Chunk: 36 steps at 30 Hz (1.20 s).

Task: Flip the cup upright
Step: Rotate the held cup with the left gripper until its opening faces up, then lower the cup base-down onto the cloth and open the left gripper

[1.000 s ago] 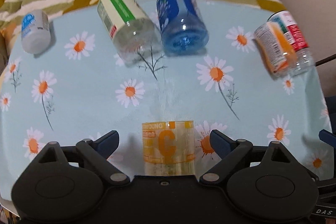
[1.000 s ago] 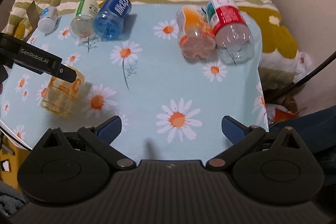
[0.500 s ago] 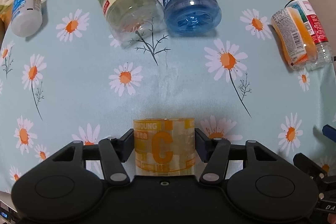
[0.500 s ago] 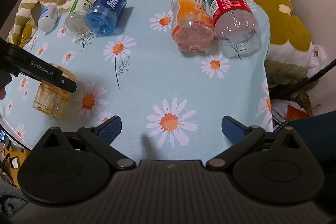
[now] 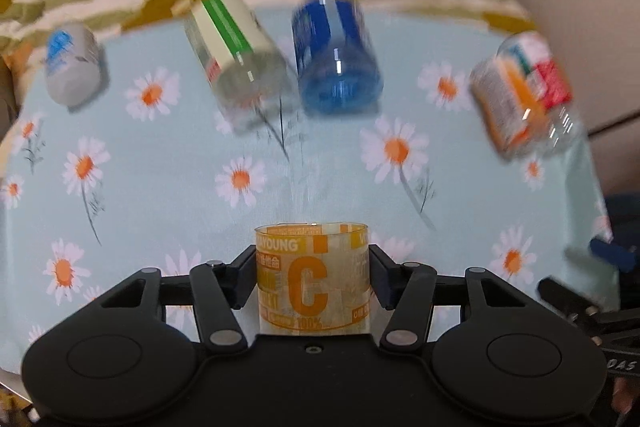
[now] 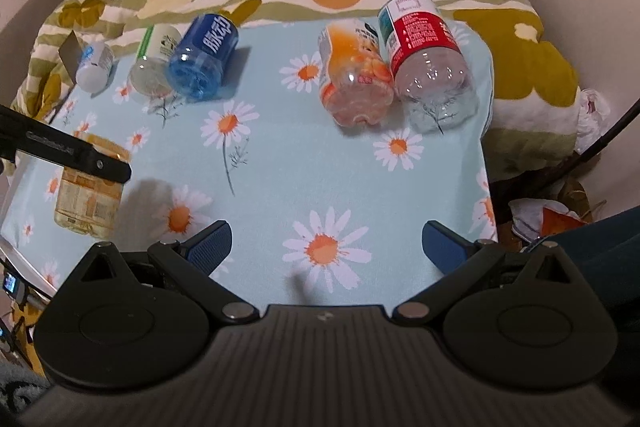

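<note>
Your left hand-held gripper [image 5: 312, 277] is clamped on the cup [image 5: 312, 279], a clear yellow-orange container with a big "C" on its label, one finger pressing each side of its wall. The cup sits near the front left edge of the counter [image 6: 280, 167], which is covered in a daisy-print cloth. From the right wrist view it looks upright or nearly so, its base low on the cloth, though whether it is touching down or just off the surface is hard to tell. Your right hand-held gripper [image 6: 326, 247] hangs wide open over the front of the counter, holding nothing.

The risks from here:
- The wall looks thin and flexible, so squeezing harder may buckle it and let it pop out.
- The left view is smeared with motion; releasing while you are moving could tip the cup.
- The edge is close, so a topple to the left could send it off the counter.
- The cloth is soft, so set the base flat before you let go.
</note>
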### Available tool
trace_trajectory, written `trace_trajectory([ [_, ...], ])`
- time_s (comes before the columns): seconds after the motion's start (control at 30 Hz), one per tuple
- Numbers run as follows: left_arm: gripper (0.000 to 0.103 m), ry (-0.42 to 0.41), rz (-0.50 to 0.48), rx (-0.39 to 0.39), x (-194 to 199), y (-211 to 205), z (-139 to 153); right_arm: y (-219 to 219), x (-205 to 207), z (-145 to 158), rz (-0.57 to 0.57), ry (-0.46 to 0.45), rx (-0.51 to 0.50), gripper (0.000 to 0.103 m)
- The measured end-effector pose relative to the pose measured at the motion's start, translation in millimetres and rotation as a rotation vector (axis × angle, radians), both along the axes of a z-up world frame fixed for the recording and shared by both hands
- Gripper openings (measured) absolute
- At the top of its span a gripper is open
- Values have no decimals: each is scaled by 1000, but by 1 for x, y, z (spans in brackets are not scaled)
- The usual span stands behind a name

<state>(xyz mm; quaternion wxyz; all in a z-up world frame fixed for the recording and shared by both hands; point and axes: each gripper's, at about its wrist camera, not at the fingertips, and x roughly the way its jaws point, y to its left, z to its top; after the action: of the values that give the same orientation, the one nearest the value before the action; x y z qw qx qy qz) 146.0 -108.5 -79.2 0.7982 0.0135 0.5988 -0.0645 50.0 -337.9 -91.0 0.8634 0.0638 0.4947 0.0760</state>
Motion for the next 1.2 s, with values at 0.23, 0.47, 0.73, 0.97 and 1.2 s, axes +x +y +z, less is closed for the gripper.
trace_trajectory([
  [0.23,62,-380,84,-80,-25,13,-2,14,-2,-8,-37,-1,48,103],
  [0.47,62,-598,118,-130,-37,15,-32,27,-13,-18,-28,-48,8,103],
  [0.73,63,-648,109,-112,-57,14,-52,41,-20,-18,15,-92,-18,103],
  [0.97,63,-625,70,-66,-74,9,-50,42,-26,-18,21,-94,-6,103],
  [1.2,63,-602,41,-33,-77,4,-49,40,-29,-15,14,-107,0,103],
])
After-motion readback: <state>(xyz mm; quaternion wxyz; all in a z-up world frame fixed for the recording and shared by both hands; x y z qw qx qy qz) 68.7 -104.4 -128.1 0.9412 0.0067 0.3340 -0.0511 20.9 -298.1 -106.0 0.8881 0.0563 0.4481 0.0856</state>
